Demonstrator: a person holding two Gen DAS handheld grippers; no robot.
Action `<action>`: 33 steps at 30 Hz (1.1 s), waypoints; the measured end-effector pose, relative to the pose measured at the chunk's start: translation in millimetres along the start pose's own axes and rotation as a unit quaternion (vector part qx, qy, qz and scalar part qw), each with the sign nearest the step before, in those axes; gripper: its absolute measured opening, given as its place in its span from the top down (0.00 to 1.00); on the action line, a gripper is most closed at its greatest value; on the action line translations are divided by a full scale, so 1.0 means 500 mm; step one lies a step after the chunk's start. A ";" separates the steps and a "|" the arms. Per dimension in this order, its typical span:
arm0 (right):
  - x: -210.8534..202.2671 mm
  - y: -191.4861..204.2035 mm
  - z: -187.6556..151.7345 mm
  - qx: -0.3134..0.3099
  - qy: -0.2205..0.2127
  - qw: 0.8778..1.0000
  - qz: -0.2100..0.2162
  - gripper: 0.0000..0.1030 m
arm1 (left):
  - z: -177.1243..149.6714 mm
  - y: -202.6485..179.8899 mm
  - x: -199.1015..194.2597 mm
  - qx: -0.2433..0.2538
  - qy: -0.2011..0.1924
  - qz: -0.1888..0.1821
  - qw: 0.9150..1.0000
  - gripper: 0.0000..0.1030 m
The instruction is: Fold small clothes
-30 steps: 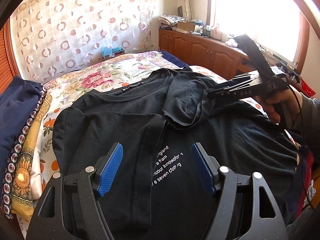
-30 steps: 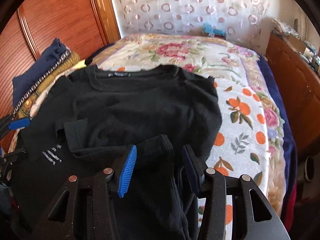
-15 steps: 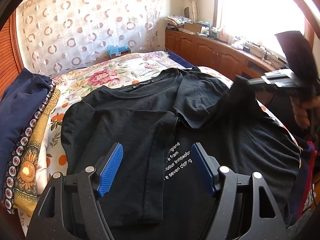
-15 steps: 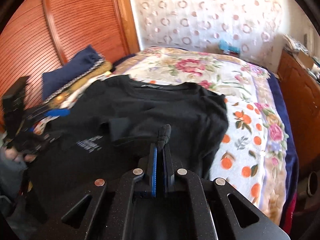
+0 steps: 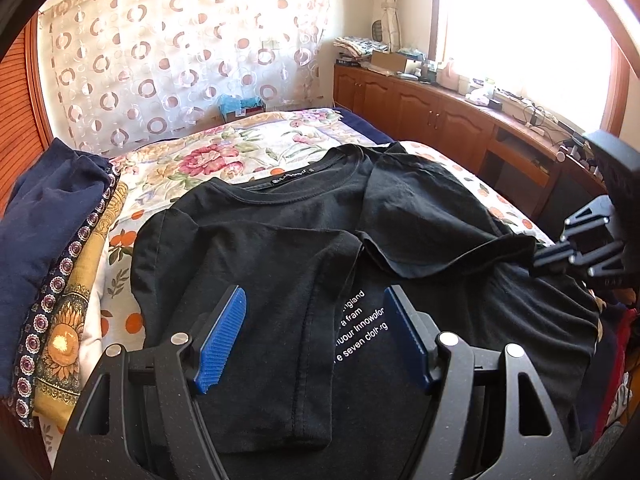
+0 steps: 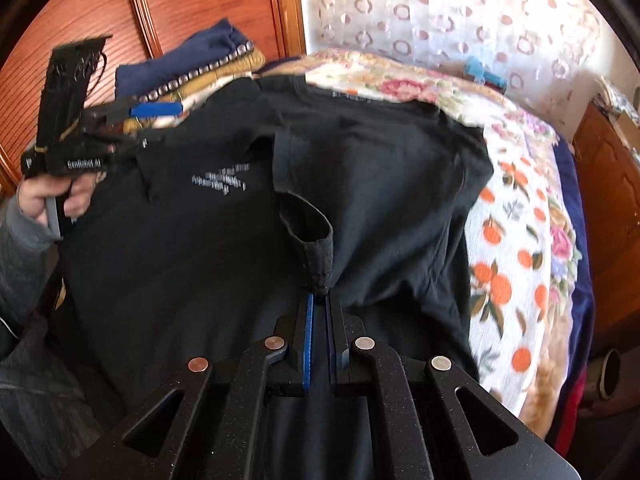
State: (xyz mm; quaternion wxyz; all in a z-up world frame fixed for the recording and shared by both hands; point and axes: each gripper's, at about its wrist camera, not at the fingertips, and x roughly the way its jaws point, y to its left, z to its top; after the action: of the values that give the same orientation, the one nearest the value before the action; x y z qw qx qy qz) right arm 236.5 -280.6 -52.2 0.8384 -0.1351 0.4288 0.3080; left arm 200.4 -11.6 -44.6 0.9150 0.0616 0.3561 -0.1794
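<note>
A black T-shirt (image 5: 280, 248) with white lettering lies on the floral bedspread, its left side folded inward. My left gripper (image 5: 314, 340) is open and empty, hovering over the folded left part. My right gripper (image 6: 319, 300) is shut on the T-shirt's right sleeve hem (image 6: 318, 256) and lifts it off the shirt body (image 6: 380, 152). The right gripper also shows at the right edge of the left wrist view (image 5: 544, 260), and the left gripper at the left of the right wrist view (image 6: 156, 110).
Folded navy and mustard patterned cloths (image 5: 48, 240) are stacked on the bed's left side. The floral bedspread (image 5: 224, 156) extends behind the shirt. A wooden cabinet (image 5: 440, 120) runs along the right wall under the window. A wooden wardrobe (image 6: 120, 8) stands at the left.
My right gripper closed on the right sleeve hem and pulled it outward and up. My left gripper stayed open over the shirt's folded left part and drew back a little.
</note>
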 end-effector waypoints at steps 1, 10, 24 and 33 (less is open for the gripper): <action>0.003 0.000 -0.004 -0.003 0.007 1.000 0.003 0.93 | 0.000 0.000 0.001 -0.001 0.000 -0.001 1.000 0.30; -0.029 -0.046 -0.019 0.031 -0.027 0.998 -0.054 0.69 | 0.014 -0.010 0.024 0.005 0.006 -0.006 1.000 0.30; 0.028 -0.156 -0.063 0.102 -0.016 0.987 -0.123 0.95 | 0.028 0.045 0.046 -0.005 0.018 0.021 1.000 0.30; -0.031 -0.191 -0.031 0.112 -0.071 0.984 -0.117 0.55 | 0.058 0.188 0.047 -0.031 0.030 0.073 0.996 0.32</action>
State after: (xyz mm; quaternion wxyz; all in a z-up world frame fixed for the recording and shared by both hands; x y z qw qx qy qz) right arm 280.2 -368.3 -52.8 0.9069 -0.0673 0.3811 0.1668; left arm 269.7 62.1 -40.5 0.9158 0.0640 0.3839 -0.0990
